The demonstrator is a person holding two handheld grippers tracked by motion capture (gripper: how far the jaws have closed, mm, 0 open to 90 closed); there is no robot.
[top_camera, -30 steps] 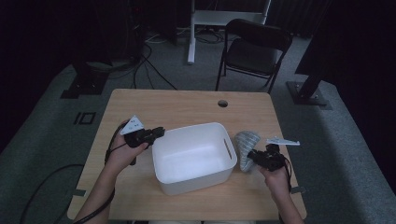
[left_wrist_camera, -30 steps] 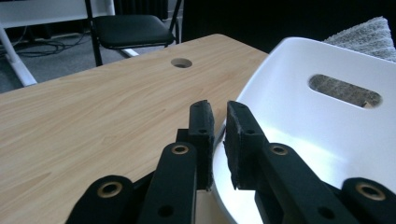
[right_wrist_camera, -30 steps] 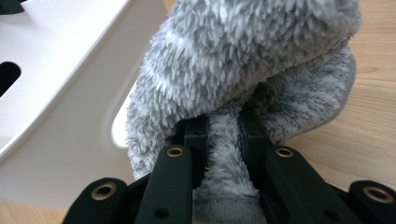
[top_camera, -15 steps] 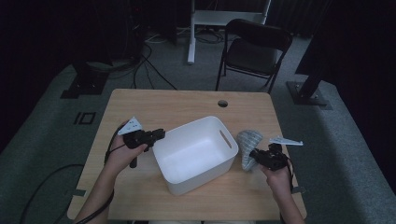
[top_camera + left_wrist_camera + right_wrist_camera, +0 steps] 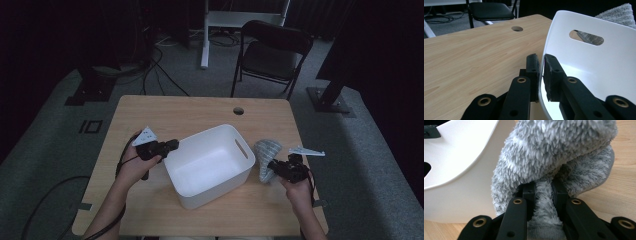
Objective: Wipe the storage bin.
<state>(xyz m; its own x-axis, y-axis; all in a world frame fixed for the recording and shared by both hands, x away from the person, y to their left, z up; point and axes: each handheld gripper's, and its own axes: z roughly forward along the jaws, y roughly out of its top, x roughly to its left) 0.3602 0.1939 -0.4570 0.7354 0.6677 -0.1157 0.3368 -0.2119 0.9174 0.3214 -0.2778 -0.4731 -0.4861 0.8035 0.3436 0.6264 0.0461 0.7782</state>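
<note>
A white plastic bin (image 5: 200,136) with slot handles sits askew on the middle of the wooden table (image 5: 190,112). My left gripper (image 5: 172,145) is shut on the bin's left wall; in the left gripper view the thin wall (image 5: 599,62) stands between the pads of that gripper (image 5: 541,72), whose jaws have just been closing on it. A grey fluffy sock (image 5: 267,150) lies to the right of the bin. My right gripper (image 5: 272,165) is shut on its near end, and the sock's pile (image 5: 554,150) bulges over that gripper's (image 5: 544,187) jaws, beside the bin's outer wall (image 5: 461,157).
A round hole (image 5: 238,110) is cut in the table near its far edge. A black folding chair (image 5: 272,50) stands beyond the table, with a white desk leg (image 5: 204,35) and cables on the floor farther back. Bare wood lies around the bin.
The bin has turned on the table, its right end swinging toward the far side, so it now lies diagonal. Both hands stayed nearly where they were.
</note>
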